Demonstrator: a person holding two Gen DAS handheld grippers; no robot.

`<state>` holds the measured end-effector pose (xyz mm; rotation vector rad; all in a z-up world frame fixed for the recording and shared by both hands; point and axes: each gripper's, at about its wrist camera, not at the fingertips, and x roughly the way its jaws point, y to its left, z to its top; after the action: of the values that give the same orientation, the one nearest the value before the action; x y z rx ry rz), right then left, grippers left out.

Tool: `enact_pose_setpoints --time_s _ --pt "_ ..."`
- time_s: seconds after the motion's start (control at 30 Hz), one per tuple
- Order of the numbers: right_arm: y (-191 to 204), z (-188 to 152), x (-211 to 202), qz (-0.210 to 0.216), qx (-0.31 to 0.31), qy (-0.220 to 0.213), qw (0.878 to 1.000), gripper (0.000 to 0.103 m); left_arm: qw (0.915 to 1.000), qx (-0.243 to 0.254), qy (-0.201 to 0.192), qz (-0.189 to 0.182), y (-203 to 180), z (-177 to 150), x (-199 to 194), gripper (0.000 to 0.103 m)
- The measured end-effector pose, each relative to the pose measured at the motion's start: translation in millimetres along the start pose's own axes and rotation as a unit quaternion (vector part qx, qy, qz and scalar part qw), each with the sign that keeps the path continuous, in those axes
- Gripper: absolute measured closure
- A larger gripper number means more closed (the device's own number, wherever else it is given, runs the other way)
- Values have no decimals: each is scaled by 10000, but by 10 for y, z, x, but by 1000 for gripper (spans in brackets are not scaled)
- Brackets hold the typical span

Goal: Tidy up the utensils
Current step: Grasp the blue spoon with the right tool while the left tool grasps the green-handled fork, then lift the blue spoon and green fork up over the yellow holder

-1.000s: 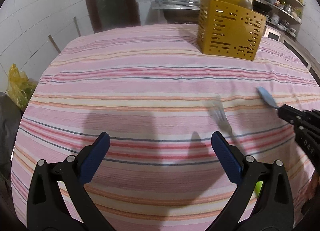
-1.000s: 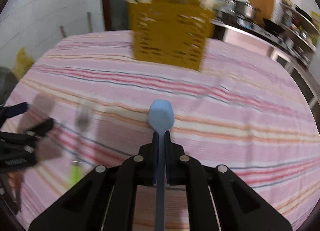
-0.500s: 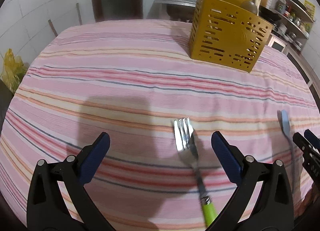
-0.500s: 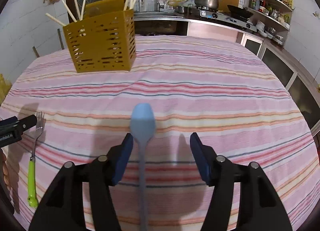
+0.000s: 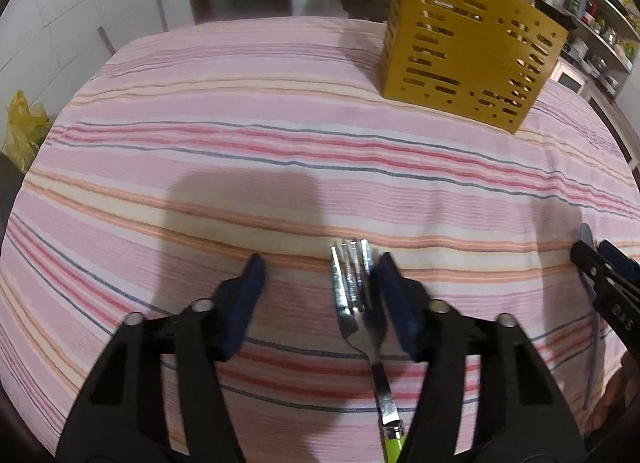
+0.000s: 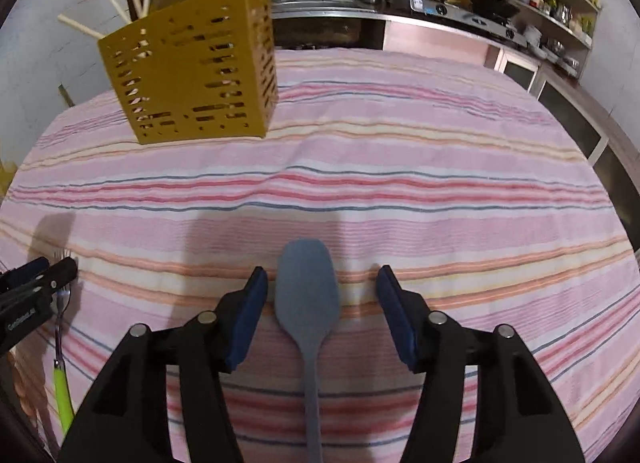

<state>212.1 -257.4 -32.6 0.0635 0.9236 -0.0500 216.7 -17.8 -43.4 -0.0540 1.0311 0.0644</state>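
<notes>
Both jaws stood apart: my right gripper [image 6: 320, 313] had released the blue spoon [image 6: 308, 303] short of the yellow caddy [image 6: 192, 75], my left gripper [image 5: 318, 299] was closing beside the fork [image 5: 354, 295]

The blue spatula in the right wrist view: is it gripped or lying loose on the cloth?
Loose. The blue spatula lies flat on the striped tablecloth, clear gaps separating it from both pads of the right gripper.

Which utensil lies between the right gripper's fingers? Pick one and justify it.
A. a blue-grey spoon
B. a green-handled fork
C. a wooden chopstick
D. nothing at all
A: the blue-grey spoon lies flat on the striped tablecloth between the open fingers of the right gripper, with neither pad pressing on it.
</notes>
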Motion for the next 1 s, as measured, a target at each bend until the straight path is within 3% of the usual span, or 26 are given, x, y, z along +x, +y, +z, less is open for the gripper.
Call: enact_pose_setpoints --time_s 0.03,0.1,0.17,0.43,0.73,1.0 --pt "-17 1 12 38 49 17 10000 57 10000 23 20 -46 -14 6 -9 57" --pt "-59 2 19 122 160 9 9998 70 9999 58 37 -127 -39 15 -25 72" --pt "-80 11 26 182 224 -4 9996 70 9997 102 77 -227 -70 21 -48 81" --pt "-142 16 -135 287 318 -314 9986 70 9987 87 -63 -504 -100 -2 -200 82" --pt "-99 42 -566 434 341 -1046 9930 70 9896 436 -1258 -549 -155 -11 -825 82" --pt "-8 -47 -929 336 216 -1784 9832 70 9685 729 -2299 -617 -177 -192 -1400 82"
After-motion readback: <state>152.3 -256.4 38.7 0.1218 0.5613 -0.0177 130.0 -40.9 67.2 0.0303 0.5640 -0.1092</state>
